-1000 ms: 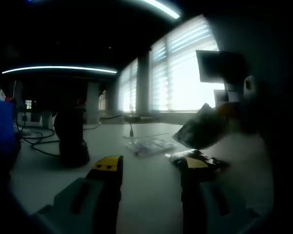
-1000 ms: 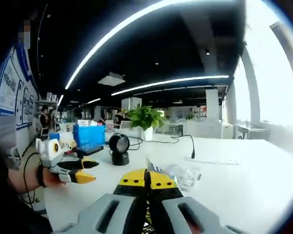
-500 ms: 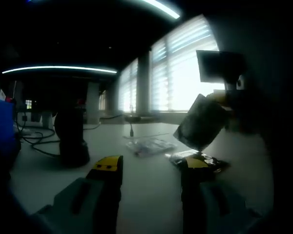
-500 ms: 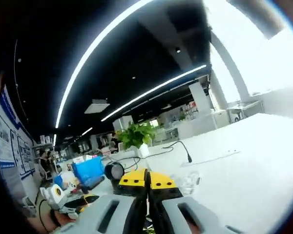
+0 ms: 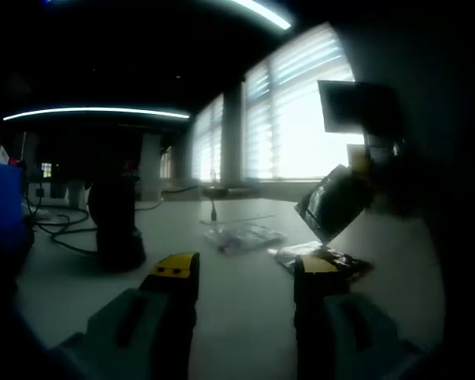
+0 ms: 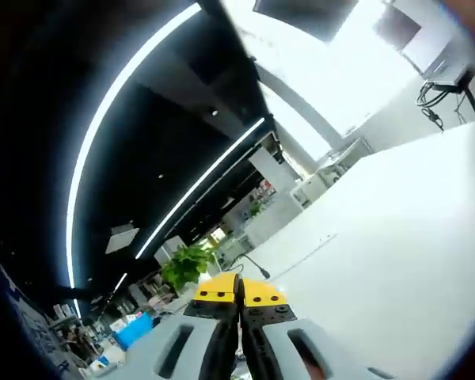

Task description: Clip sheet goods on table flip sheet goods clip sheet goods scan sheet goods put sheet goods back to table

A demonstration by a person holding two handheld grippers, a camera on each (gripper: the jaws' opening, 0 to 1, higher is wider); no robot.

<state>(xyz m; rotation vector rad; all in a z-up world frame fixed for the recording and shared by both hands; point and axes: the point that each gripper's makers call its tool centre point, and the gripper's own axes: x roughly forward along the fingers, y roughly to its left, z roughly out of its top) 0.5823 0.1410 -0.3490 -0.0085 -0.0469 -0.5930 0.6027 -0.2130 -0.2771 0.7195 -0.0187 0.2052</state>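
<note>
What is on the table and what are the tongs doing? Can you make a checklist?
Surface: white table, mostly bare near the tongs.
Job's things: dark packet held up in the air; second dark packet lying on the table.
Clutter: clear wrapper, black round device, blue box, potted plant.
Tongs: left tongs open and empty; right tongs pressed together.
Cables: black cables near the device.
Surroundings: bright windows with blinds, ceiling light strips.

A dark, glossy, crinkled foil-like sheet packet (image 5: 335,202) catches window light. A clear, shiny plastic bag (image 5: 241,236) lies on the smooth matt white table (image 5: 245,293). The yellow-tipped grey left gripper (image 5: 244,277) looks matt plastic.
</note>
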